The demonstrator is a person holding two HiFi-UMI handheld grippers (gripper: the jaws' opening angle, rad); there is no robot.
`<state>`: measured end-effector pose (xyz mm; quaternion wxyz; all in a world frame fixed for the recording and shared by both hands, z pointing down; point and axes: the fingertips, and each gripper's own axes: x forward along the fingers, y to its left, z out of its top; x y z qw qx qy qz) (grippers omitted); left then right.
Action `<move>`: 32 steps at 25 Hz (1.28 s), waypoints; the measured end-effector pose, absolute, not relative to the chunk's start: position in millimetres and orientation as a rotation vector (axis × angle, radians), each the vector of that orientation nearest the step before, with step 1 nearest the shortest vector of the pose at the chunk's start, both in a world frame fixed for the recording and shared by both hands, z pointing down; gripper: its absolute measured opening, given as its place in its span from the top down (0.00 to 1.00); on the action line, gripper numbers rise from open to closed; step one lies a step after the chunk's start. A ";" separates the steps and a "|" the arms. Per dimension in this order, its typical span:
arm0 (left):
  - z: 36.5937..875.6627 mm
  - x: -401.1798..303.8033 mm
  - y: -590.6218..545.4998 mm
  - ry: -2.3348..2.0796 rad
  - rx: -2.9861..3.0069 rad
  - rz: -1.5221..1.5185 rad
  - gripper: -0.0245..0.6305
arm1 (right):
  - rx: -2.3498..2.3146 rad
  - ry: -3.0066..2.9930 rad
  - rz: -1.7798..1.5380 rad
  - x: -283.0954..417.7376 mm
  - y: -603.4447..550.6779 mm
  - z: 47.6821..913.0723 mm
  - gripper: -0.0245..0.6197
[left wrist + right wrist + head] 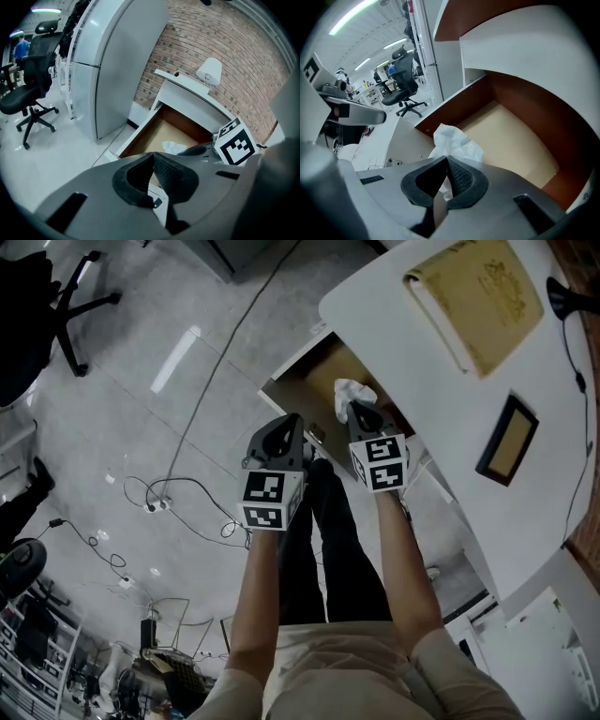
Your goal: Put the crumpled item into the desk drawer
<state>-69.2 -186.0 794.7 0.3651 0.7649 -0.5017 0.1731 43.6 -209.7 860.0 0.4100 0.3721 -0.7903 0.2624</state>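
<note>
While the right claw [446,161] stands closed on the crumpled item [454,143], a white wad that bulges out past its tips, the open drawer [515,140] lies right beneath it, pulled out from under the near edge of the white bench [422,362]. The left claw [152,157] hangs just beside the right one, off the drawer's front, its jaws pressed together with nothing between them. On the bench top a yellowish book [478,296] lies toward the far edge, a small dark-framed panel [506,439] sits nearer the person, and a thin black cord [574,371] runs along the right side; I cannot tell what the panel is. Loose cables [187,493] trail over the grey floor, and a black office chair [28,93] and a tall grey cabinet [117,61] stand off to the left, well clear of the drawer. From above, the bench top hides the back of the drawer and the right claw covers part of the wad. Apart from the wad held over its front corner, the drawer shows only its bare tan bottom and brown walls; whether the wad touches the bottom I cannot tell.
</note>
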 end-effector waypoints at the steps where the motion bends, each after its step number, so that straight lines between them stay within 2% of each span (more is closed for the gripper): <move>1: 795.8 -69.9 -187.1 -1.293 1.966 0.447 0.94 | 0.933 -1.989 0.661 42.6 -210.0 862.5 0.92; 11: 798.6 -66.6 -187.3 -1.297 1.956 0.445 0.94 | 0.906 -1.972 0.668 37.9 -206.0 879.4 0.92; 15: 797.6 -66.4 -184.7 -1.297 1.955 0.446 0.94 | 0.920 -1.973 0.660 37.1 -206.7 877.4 0.86; 32: 753.6 -58.0 -164.0 -1.298 1.991 0.448 0.94 | 0.969 -2.006 0.632 33.0 -193.4 825.3 0.86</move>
